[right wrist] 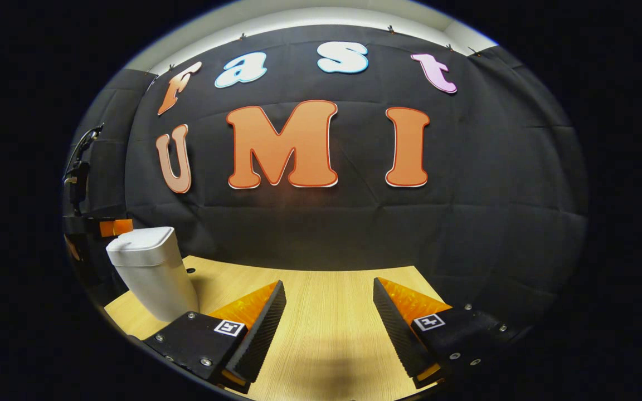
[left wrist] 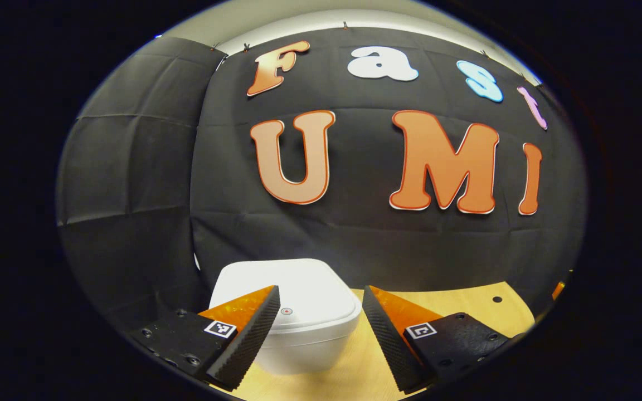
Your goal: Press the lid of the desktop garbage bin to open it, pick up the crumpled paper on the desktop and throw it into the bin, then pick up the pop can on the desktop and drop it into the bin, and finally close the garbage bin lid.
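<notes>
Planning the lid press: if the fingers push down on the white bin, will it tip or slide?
The bin looks tall and narrow, so a sideways push may tip it. It seems light plastic on smooth wood, so could slide. Pressing straight down on the lid is probably steadier.

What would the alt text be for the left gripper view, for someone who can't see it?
A white desktop garbage bin with its lid closed stands on a light wooden table, close ahead of the left gripper. The gripper's jaws are open, one on each side of the bin's front. Black cloth forms the wall behind.
</notes>
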A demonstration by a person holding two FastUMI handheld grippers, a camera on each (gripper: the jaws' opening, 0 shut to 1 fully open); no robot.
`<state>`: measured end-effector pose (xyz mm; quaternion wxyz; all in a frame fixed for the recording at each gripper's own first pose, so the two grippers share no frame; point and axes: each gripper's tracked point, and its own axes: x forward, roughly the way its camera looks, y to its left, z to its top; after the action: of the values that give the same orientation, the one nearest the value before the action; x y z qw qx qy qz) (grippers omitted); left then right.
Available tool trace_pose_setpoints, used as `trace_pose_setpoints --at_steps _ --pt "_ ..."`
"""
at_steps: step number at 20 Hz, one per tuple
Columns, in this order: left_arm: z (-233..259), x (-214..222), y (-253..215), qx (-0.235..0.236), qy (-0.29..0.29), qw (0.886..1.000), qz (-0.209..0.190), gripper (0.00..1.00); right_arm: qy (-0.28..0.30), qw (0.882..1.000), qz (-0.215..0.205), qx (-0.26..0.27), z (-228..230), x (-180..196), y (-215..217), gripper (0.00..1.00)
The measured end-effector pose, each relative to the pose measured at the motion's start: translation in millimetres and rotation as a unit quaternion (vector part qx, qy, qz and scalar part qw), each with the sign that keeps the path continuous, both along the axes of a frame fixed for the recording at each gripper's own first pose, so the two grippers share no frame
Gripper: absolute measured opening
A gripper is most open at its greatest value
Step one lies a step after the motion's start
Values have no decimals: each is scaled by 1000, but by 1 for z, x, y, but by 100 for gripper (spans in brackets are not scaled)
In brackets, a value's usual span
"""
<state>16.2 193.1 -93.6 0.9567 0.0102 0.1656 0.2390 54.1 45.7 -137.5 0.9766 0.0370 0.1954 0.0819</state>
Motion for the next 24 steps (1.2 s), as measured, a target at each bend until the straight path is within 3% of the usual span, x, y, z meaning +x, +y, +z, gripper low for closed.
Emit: trace_pose_setpoints --at_steps 13,24 --pt "18 0 -103 -12 -33 997 -70 94 -14 1000 -2 14 13 -4 -11 94" --pt "4 -6 -153 -25 -37 994 -104 94 -18 1000 -1 22 17 -8 -7 94"
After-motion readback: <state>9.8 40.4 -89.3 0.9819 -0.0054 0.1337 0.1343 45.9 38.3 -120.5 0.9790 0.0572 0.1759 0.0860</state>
